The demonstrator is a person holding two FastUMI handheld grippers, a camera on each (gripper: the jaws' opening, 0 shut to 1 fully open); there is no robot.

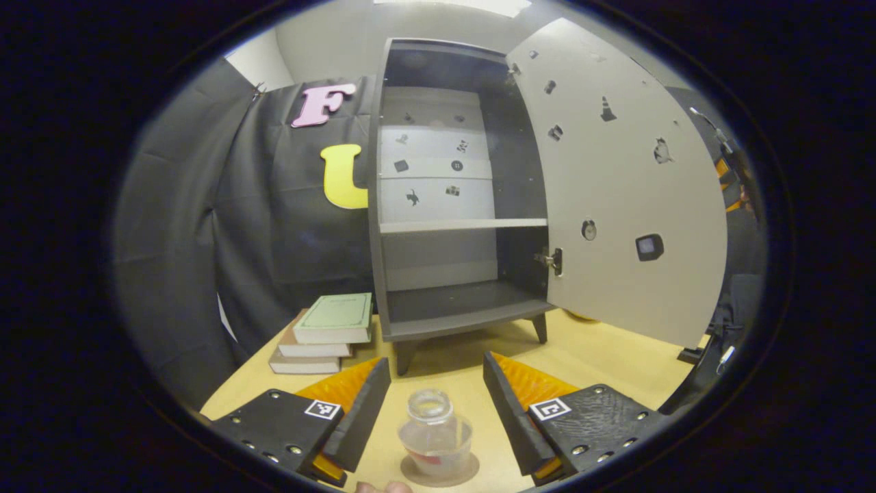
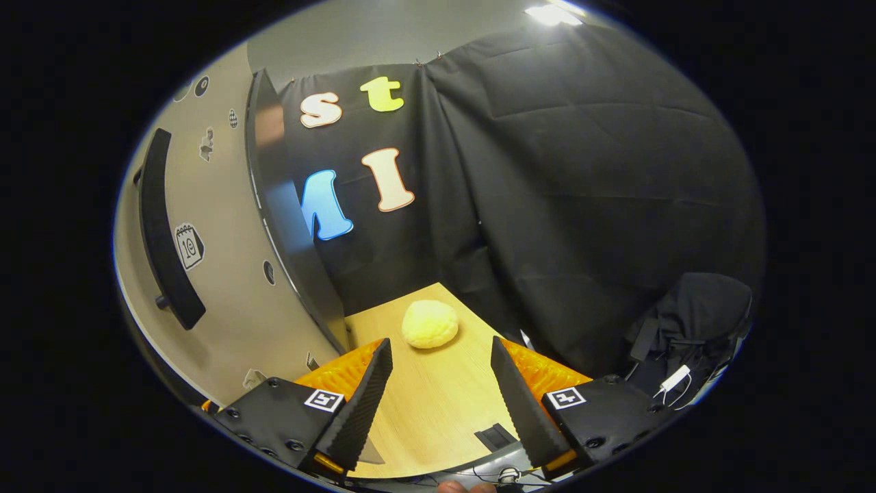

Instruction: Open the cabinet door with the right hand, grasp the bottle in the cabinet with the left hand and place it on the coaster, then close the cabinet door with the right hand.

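Note:
A clear glass bottle (image 1: 435, 433) with no cap stands upright on a round brown coaster (image 1: 439, 472) on the wooden table. My left gripper (image 1: 436, 400) is open, with a finger on each side of the bottle and a gap to both. Behind stands the grey cabinet (image 1: 452, 198), its shelves bare, its door (image 1: 616, 185) swung wide to the right. In the right gripper view my right gripper (image 2: 441, 394) is open over the table, holding nothing. The door's outer face (image 2: 219, 274) with its dark bar handle (image 2: 164, 226) is close on its left.
A stack of books (image 1: 321, 334) lies left of the cabinet. A yellow bun-shaped object (image 2: 429, 324) rests on the table ahead of the right gripper. Black cloth walls surround the table. A dark bag (image 2: 691, 308) and cables sit at the right edge.

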